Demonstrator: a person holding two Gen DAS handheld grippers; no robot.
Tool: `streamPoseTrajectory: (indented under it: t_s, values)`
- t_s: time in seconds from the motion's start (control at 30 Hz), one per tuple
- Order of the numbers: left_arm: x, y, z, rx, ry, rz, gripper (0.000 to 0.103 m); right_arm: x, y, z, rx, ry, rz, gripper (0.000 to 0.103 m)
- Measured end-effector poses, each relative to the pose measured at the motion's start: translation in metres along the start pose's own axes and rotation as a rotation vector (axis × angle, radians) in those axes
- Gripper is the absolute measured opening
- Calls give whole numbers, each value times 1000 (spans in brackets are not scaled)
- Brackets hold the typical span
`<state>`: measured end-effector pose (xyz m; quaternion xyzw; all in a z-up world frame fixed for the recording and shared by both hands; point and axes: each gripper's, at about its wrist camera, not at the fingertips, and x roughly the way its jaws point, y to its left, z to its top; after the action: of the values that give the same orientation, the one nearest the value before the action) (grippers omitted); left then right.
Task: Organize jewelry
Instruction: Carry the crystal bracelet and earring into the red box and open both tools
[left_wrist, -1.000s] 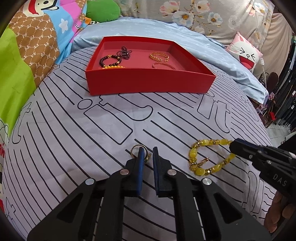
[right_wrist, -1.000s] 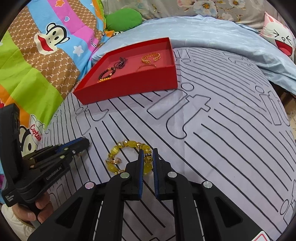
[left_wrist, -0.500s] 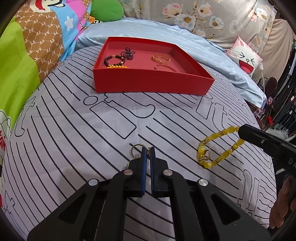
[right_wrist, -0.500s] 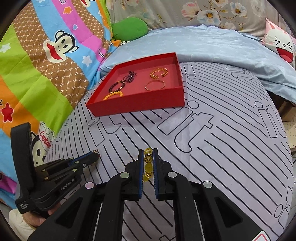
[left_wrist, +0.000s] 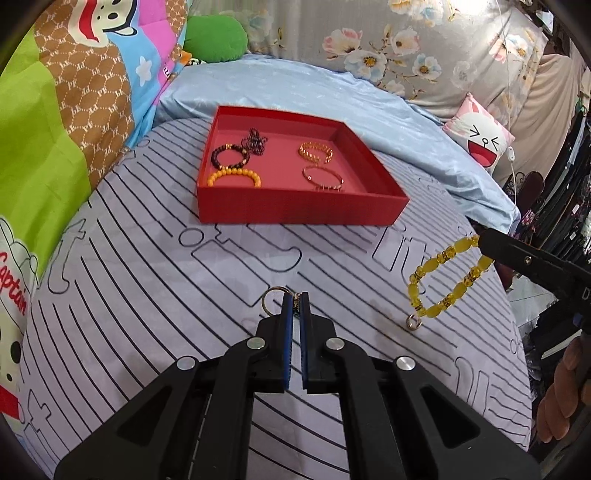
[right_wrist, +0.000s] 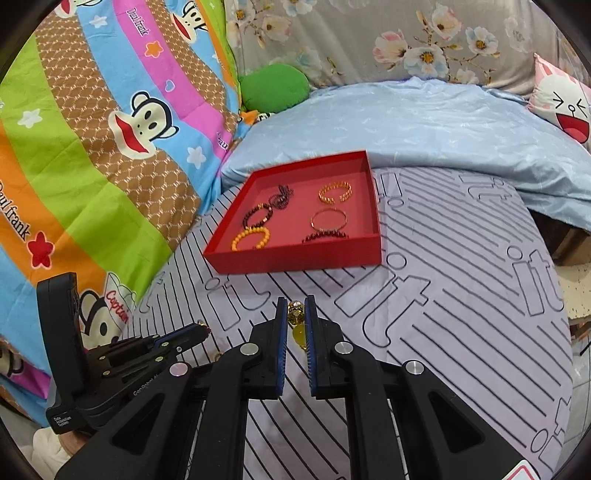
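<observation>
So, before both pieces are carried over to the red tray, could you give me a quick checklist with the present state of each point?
1. Left gripper shut on the small ring piece: ok.
2. Right gripper shut on the yellow bead bracelet: ok.
3. Bracelet hanging clear of the striped sheet: ok.
4. Red tray in view, path unobstructed: ok.
5. Bare tray floor for two more pieces: ok, mostly between the bracelets.
6. How firmly the ring piece is gripped: cannot tell.

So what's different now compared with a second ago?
The left gripper closed on the small ring and raised it. The right gripper, already clamped on the yellow bead bracelet, lifted it off the striped sheet. The red tray and its contents stayed put.
</observation>
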<state>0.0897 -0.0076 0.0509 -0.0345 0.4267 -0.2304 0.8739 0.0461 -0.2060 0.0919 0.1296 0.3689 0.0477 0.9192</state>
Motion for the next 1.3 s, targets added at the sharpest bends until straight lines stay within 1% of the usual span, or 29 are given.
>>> streamPoseTrajectory:
  t_s: [0.13, 0.3, 0.47, 0.6, 0.73, 0.87, 1.07, 1.17, 1.3]
  values:
    - [-11, -2, 17, 14, -26, 4, 3, -5, 3, 15, -14, -27, 1, 9]
    - [-20, -5, 40, 26, -68, -2, 3, -11, 4, 38, -18, -59, 24, 9]
    - [-22, -5, 66, 35, -100, -8, 3, -11, 7, 62, -45, -86, 20, 9]
    - [-19, -6, 92, 54, -131, -3, 3, -1, 12, 83, -77, -99, 8, 9]
    - [-8, -6, 116, 74, -153, 14, 3, 17, 13, 99, -94, -94, -9, 9]
    - [10, -3, 138, 78, -158, 18, 3, 39, 10, 118, -96, -83, -14, 9]
    - [46, 1, 164, 79, -144, 26, 3, 86, 6, 144, -82, -37, -12, 9]
    - [61, 2, 172, 76, -133, 25, 3, 112, 4, 154, -67, -7, 6, 9]
    - [85, 5, 180, 75, -107, 30, 3, 142, 7, 165, -74, 5, 8, 9]
